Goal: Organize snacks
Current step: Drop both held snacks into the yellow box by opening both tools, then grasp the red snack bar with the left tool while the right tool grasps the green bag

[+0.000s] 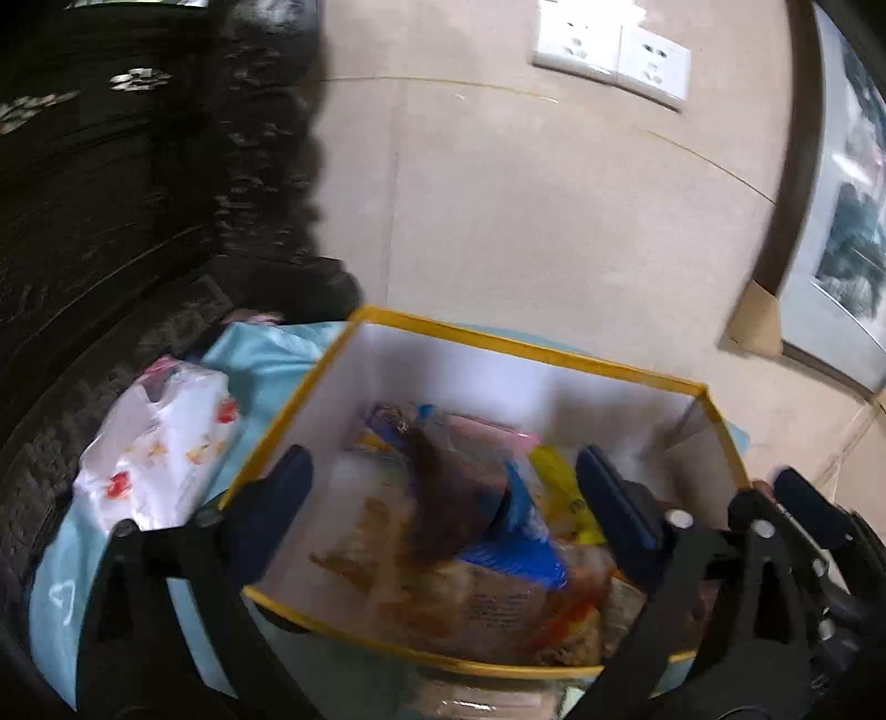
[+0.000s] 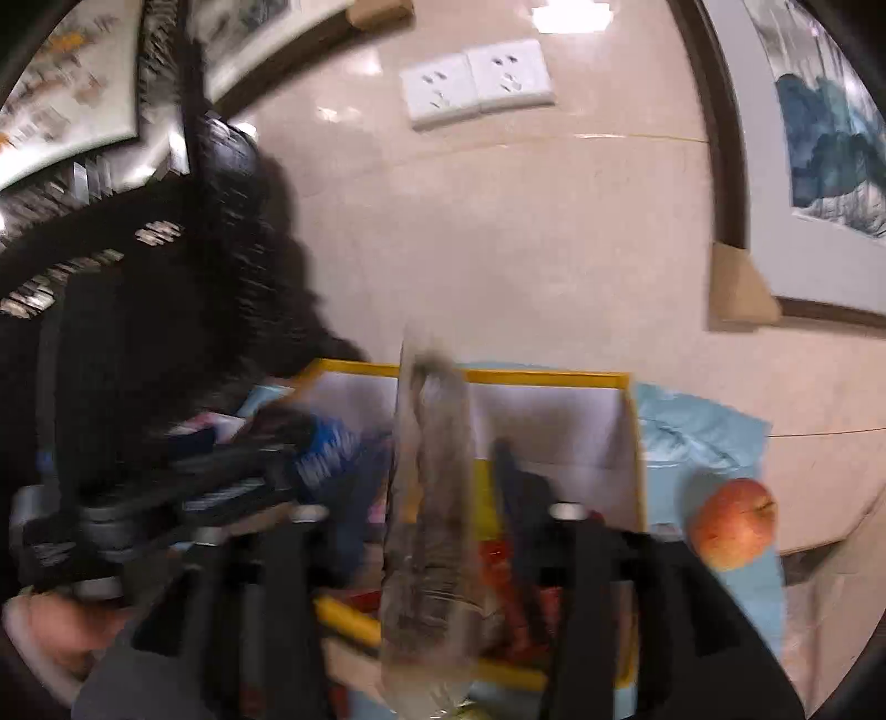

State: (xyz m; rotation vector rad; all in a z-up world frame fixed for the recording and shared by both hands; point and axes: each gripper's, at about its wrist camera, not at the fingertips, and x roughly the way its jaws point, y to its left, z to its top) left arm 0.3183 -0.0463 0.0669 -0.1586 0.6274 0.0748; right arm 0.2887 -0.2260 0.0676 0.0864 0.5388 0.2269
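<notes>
Nearest you, your left gripper (image 1: 443, 487) hangs with jaws wide apart and nothing between them, over a yellow-rimmed box (image 1: 498, 340) filled with snack packets (image 1: 487, 531). Your right gripper (image 2: 410, 498) (blurred) has a clear wrapper (image 2: 429, 498) between its parted fingers; grip uncertain. Beyond, an apple (image 2: 733, 523) on blue cloth (image 2: 703, 432), then wall sockets (image 2: 476, 83)

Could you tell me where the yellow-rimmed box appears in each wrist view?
Left wrist: the yellow-rimmed box fills the lower centre, snack packets inside.
Right wrist: the box sits lower centre, partly behind a clear wrapper.
Shared landmark: the white wall sockets above it.
</notes>
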